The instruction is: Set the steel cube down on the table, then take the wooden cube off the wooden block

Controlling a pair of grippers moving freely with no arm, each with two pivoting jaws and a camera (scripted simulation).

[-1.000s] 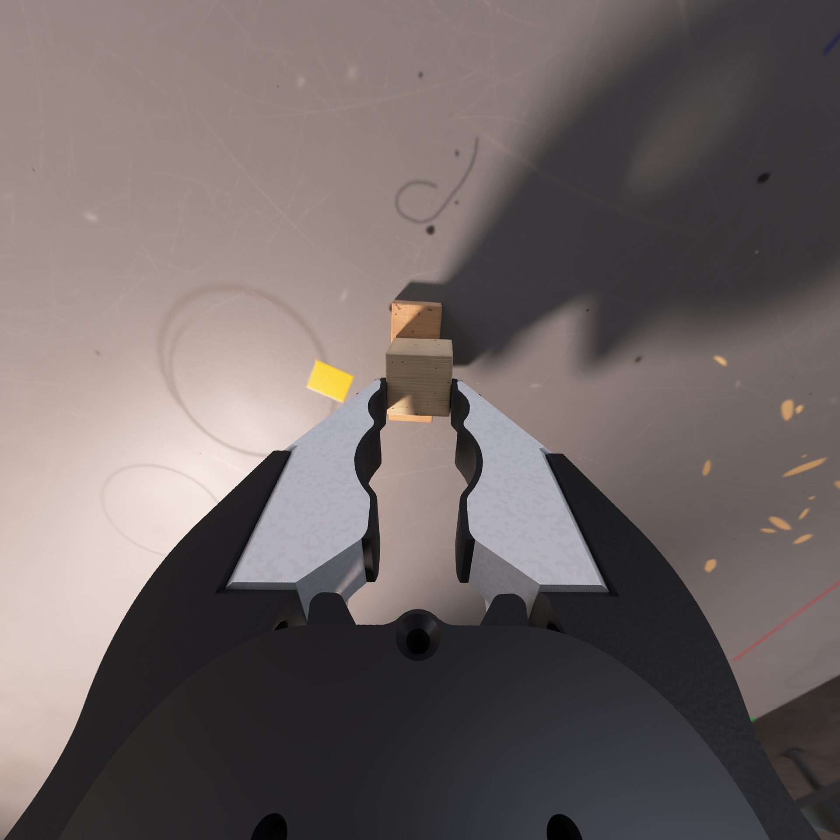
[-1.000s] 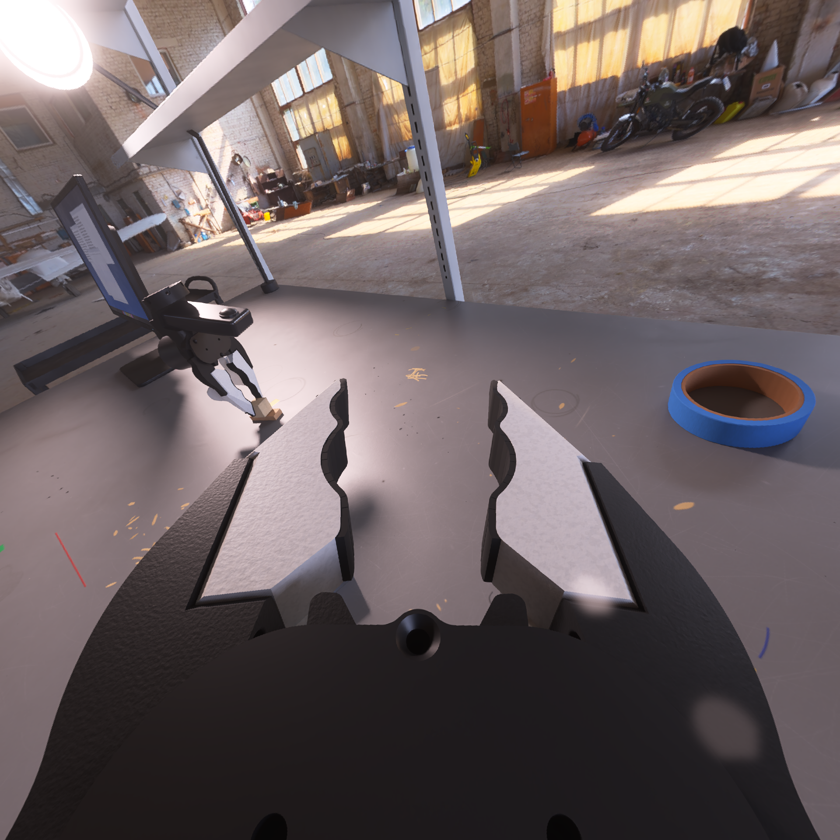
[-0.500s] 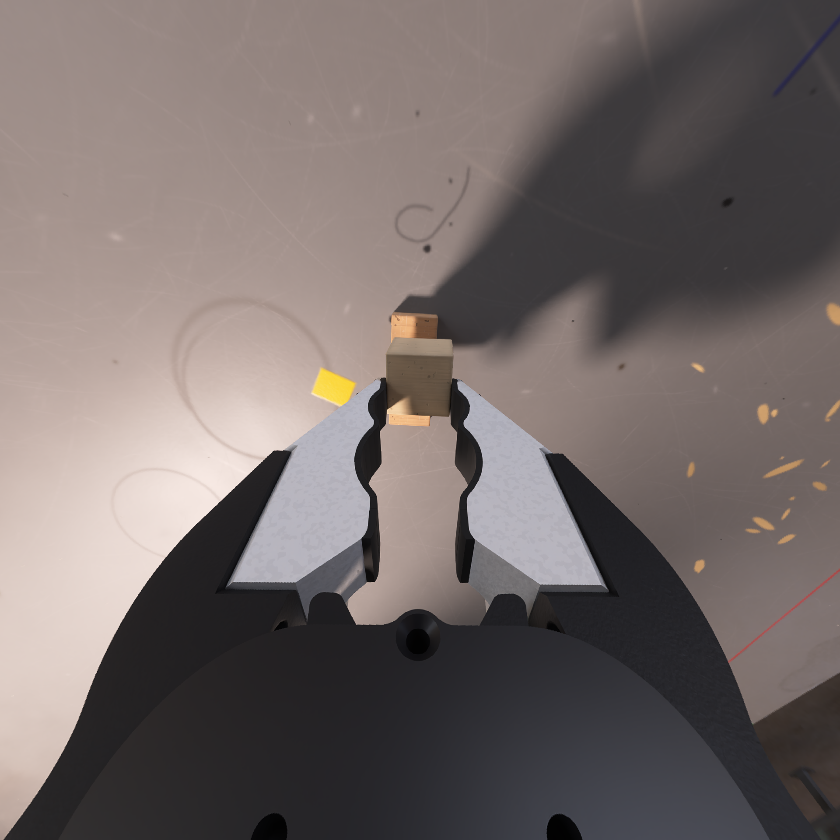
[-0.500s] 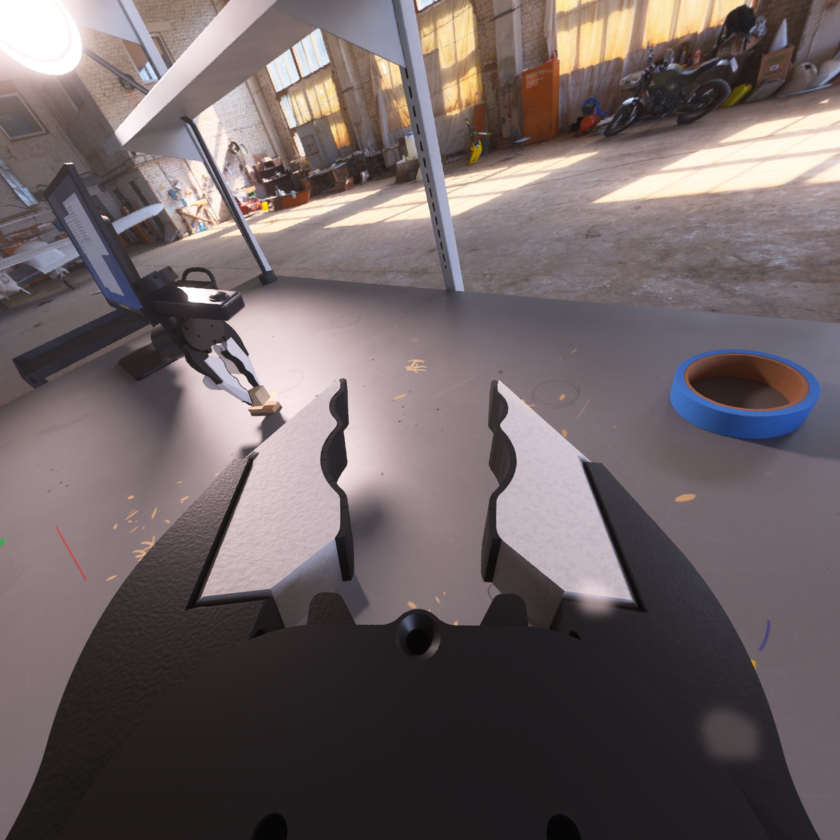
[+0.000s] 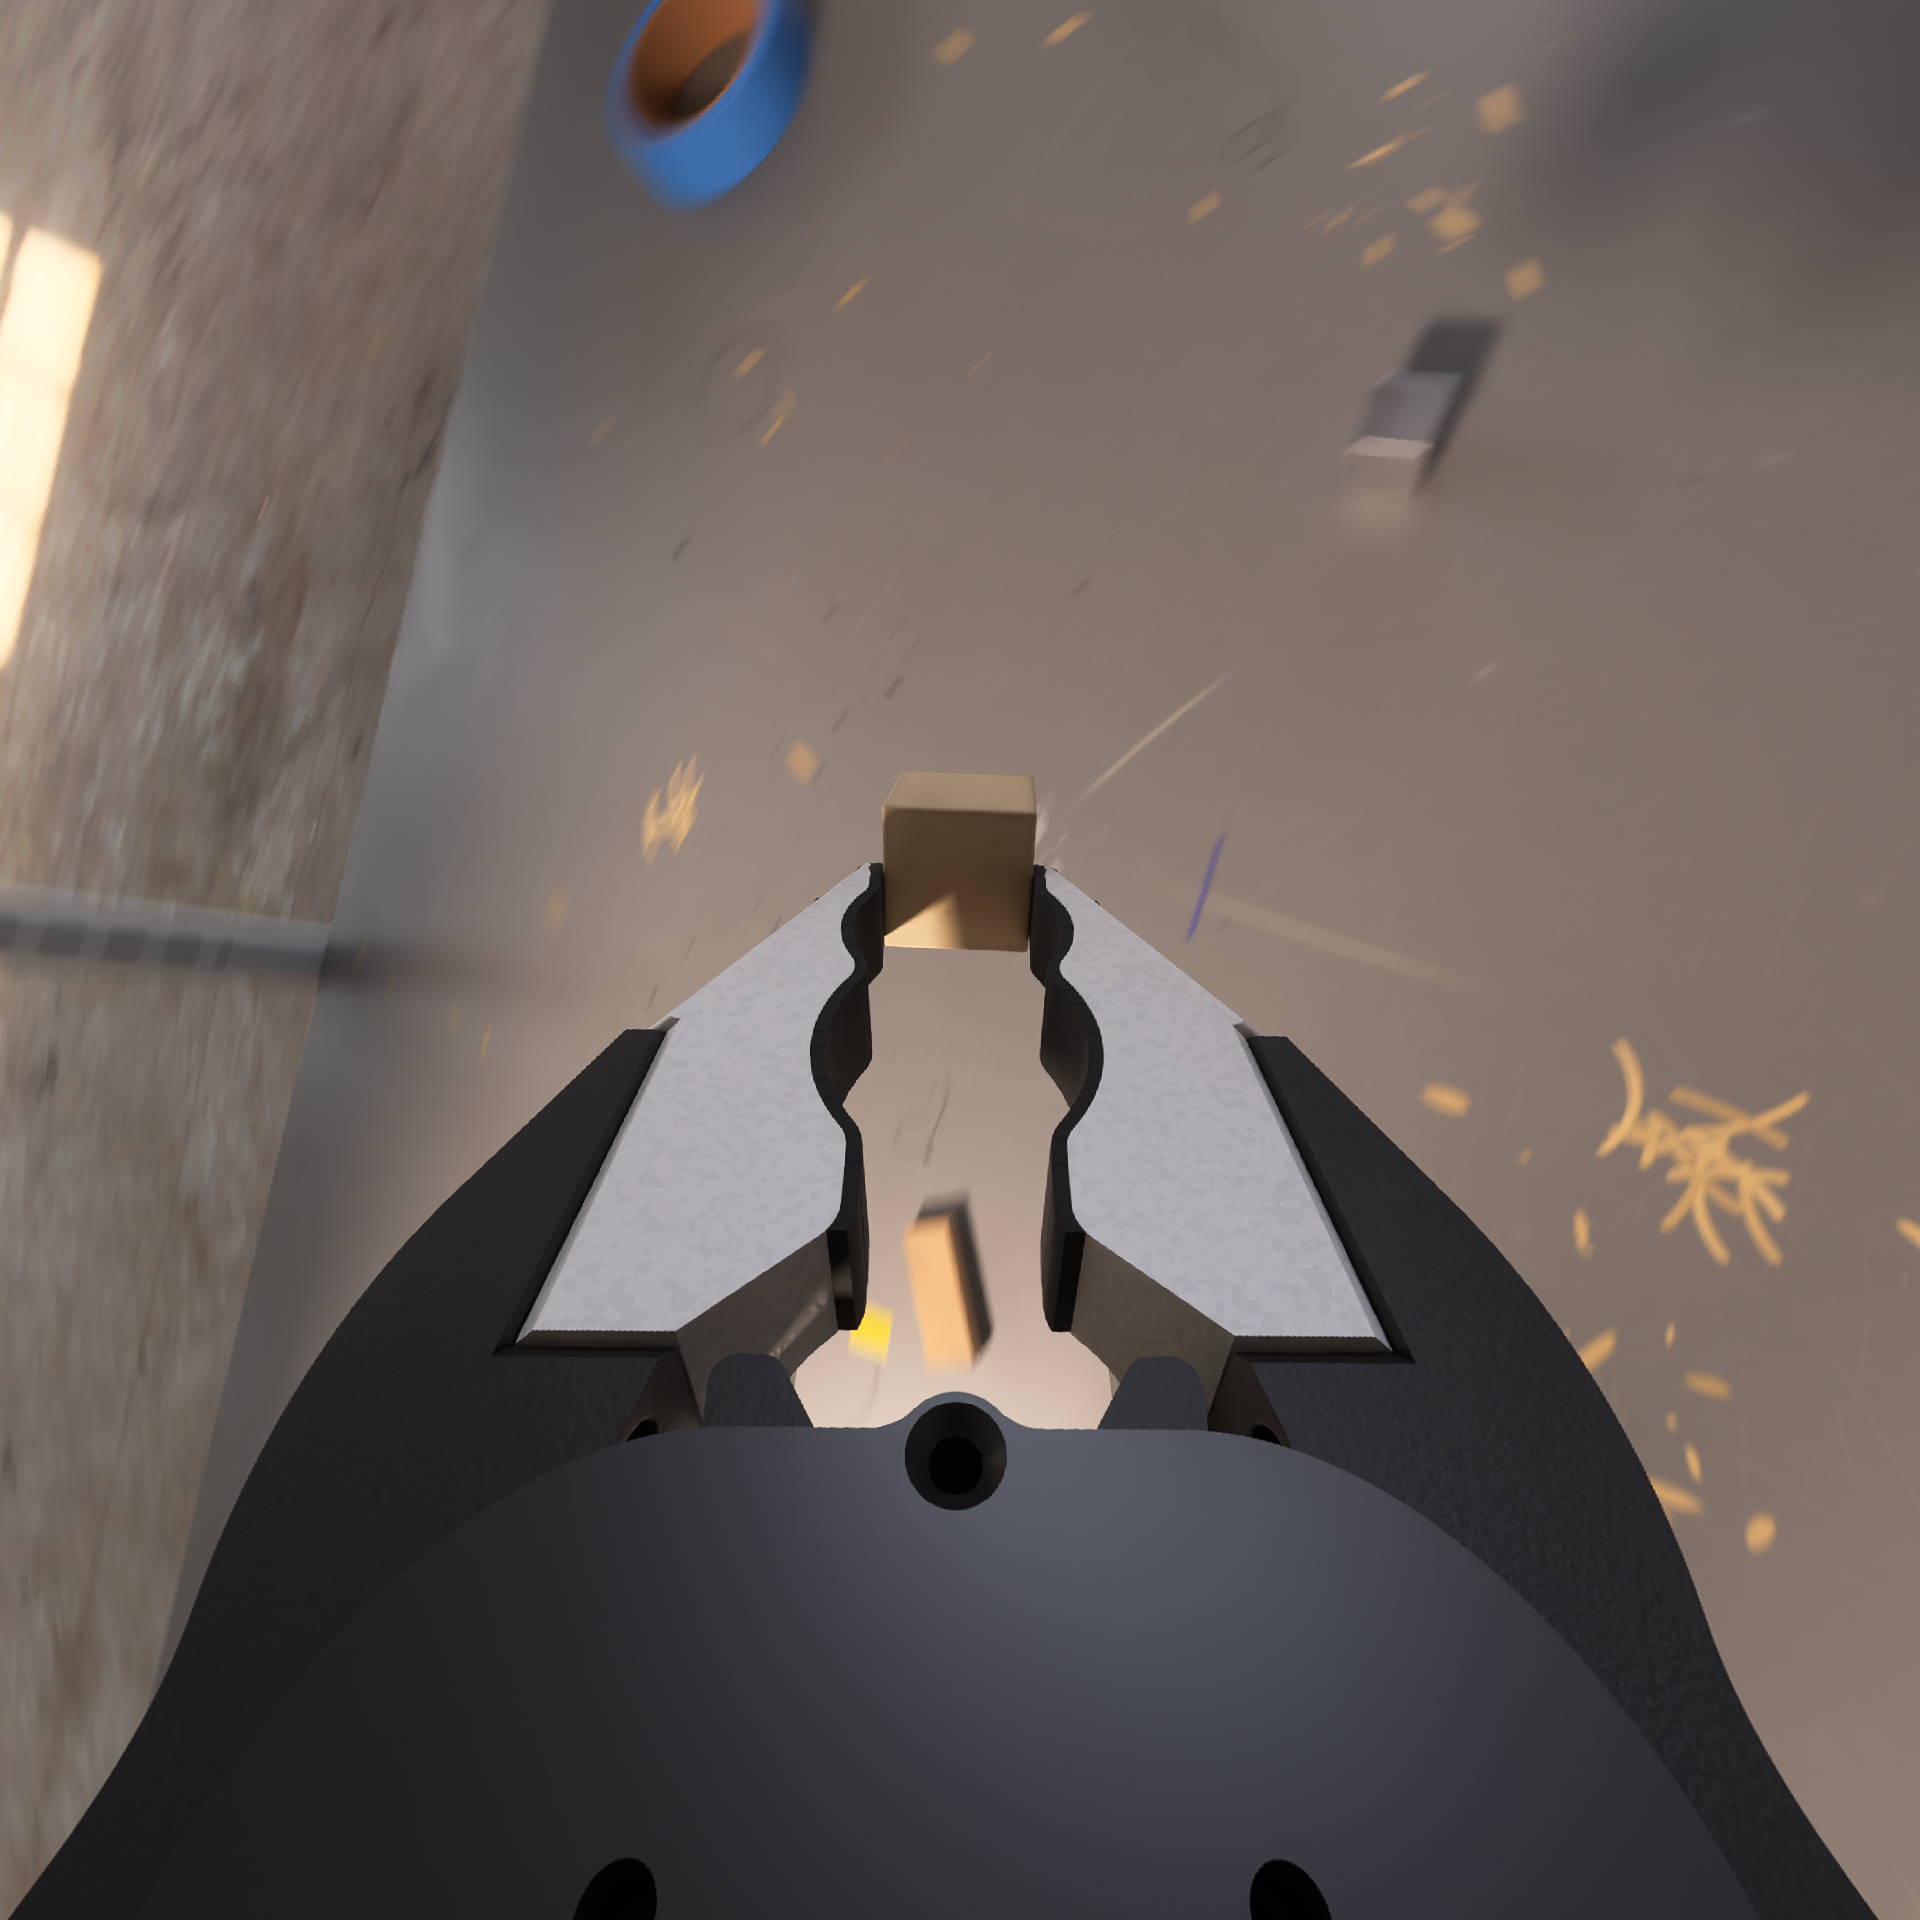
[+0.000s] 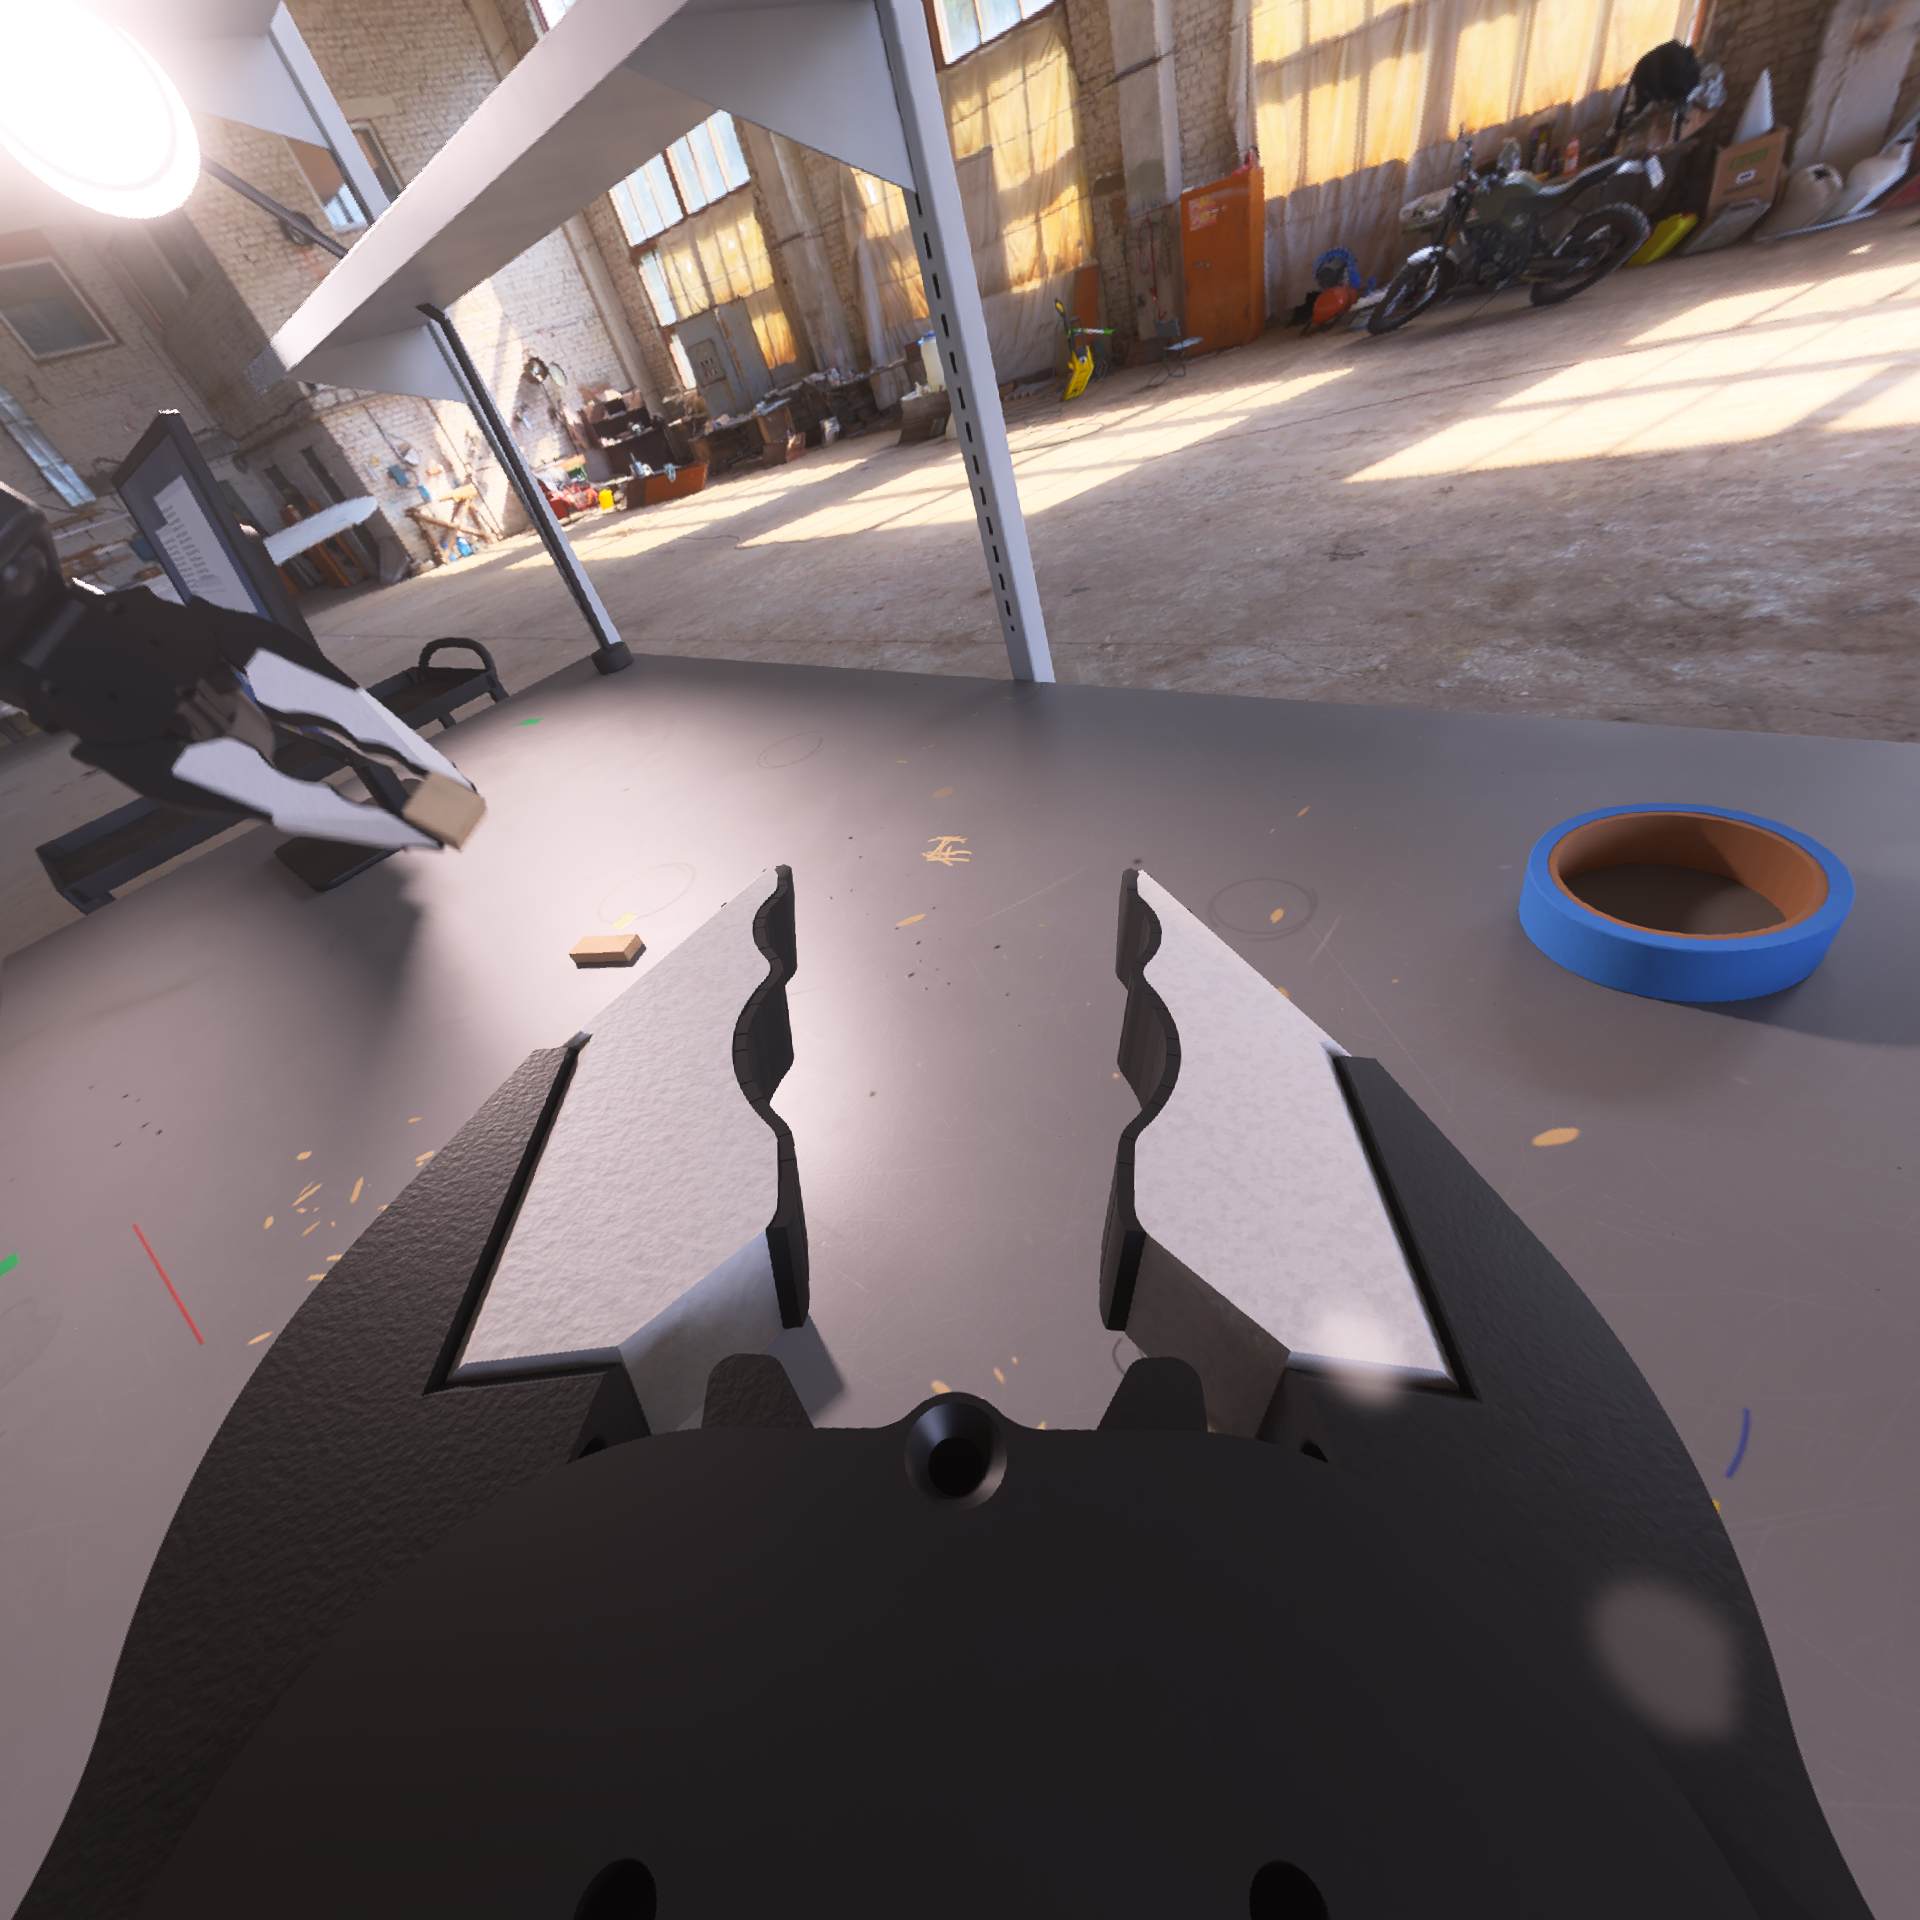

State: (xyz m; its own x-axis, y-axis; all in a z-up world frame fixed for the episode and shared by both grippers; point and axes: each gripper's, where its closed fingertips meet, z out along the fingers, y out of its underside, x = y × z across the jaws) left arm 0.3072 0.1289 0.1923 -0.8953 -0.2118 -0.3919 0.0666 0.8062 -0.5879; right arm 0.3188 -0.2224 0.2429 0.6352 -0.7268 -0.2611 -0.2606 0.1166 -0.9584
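The left claw (image 5: 956, 883) was clenched on the small tan wooden cube (image 5: 958, 860), carried clear above the grey surface (image 5: 1351, 831), evidently to separate it from the flat wooden block (image 6: 607, 949) lying lower centre. The right claw (image 6: 956, 883) gaped empty; the blurred steel cube (image 5: 1405, 410) rested upper right.

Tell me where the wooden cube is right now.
The wooden cube is clamped at the left gripper's fingertips, held in the air above the table, up and left of the wooden block in the right wrist view.
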